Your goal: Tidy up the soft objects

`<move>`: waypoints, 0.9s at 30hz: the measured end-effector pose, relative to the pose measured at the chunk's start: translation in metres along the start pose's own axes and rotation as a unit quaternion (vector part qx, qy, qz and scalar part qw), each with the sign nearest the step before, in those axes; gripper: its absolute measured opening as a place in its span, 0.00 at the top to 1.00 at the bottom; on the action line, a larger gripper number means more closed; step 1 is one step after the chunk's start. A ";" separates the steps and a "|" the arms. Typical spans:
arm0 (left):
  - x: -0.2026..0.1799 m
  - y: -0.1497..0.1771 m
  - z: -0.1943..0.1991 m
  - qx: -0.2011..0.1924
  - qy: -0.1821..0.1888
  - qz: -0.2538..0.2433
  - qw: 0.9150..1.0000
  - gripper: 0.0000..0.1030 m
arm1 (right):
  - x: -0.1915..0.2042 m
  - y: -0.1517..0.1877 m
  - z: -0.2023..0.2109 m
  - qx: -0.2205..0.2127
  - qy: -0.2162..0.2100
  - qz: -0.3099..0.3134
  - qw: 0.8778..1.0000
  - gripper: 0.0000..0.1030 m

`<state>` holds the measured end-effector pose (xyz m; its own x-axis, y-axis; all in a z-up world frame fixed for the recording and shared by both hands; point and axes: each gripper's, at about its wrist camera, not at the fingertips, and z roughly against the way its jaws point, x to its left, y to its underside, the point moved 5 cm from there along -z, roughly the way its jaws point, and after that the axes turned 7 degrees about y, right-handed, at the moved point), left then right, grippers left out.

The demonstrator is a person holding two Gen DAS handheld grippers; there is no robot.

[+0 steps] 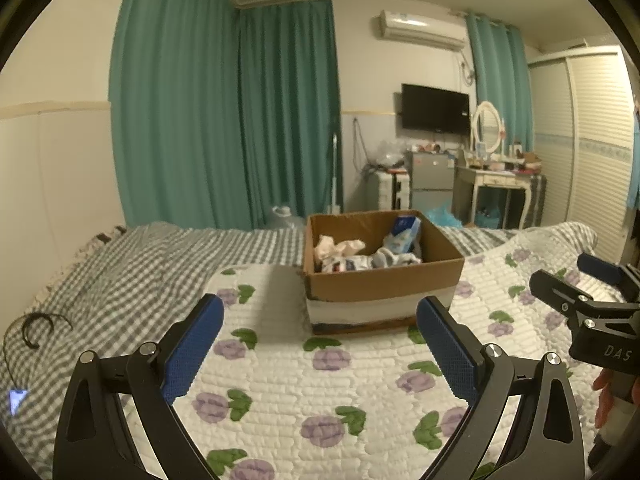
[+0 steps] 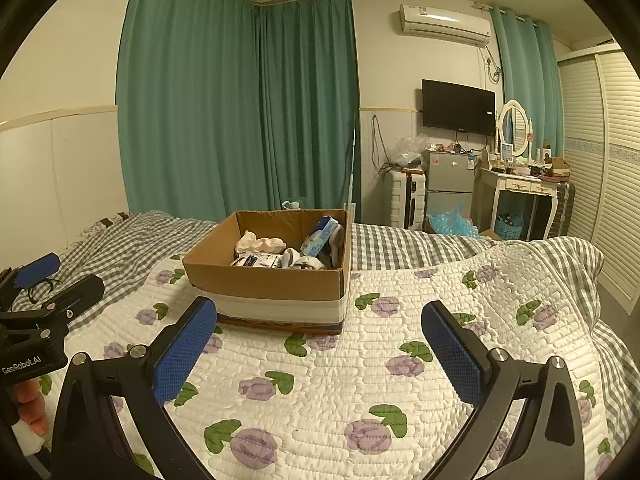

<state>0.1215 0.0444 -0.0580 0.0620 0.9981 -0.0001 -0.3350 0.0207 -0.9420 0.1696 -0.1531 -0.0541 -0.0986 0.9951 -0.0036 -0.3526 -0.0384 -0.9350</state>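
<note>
Left wrist view: your left gripper [image 1: 320, 340] has its fingers spread wide, holding nothing above the quilt [image 1: 340, 400]; your right gripper [image 2: 320, 344] likewise. The soft items [image 1: 352, 258] lie in the cardboard box [image 1: 380, 284] ahead.

"DAS" stands in pale letters on the black body of the right tongs [image 1: 600, 280]. "GenRobot.AI", somewhat blurred, stands on the left tongs [image 2: 48, 276].
</note>
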 end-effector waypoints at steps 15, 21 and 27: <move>-0.003 0.000 0.001 0.004 -0.002 -0.003 1.000 0.04 | -0.001 -0.001 0.002 -0.001 -0.001 -0.002 1.000 0.00; -0.003 0.001 -0.001 0.012 0.000 -0.002 1.000 0.04 | 0.000 -0.001 0.001 0.002 0.000 -0.004 1.000 0.00; -0.003 0.002 -0.002 0.017 0.001 -0.002 1.000 0.04 | 0.001 0.001 -0.001 0.005 0.000 -0.002 1.000 0.00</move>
<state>0.1229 0.0416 -0.0602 0.0647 0.9979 0.0027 -0.3656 0.0262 -0.9304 0.1696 -0.1516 -0.0555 -0.0964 0.9953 0.0002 -0.3630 -0.0349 -0.9311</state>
